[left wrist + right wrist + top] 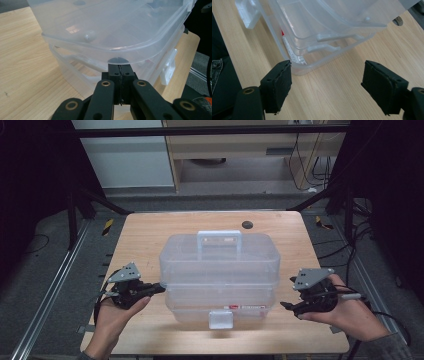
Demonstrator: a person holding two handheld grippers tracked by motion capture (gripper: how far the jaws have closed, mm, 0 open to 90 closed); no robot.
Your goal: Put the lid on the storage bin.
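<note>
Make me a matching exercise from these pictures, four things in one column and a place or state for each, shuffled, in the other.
Things:
1. left gripper
2. right gripper
3. clear plastic box
4. white latch

Places or states:
A. jaws standing wide apart over bare wood
B. on the box's front wall, nearest the person
C. jaws shut together, tips at the rim of the box's upper tier
D. in the middle of the table, carry handle on top

Pairs: 1-C, 2-A, 3-D, 4-B
</note>
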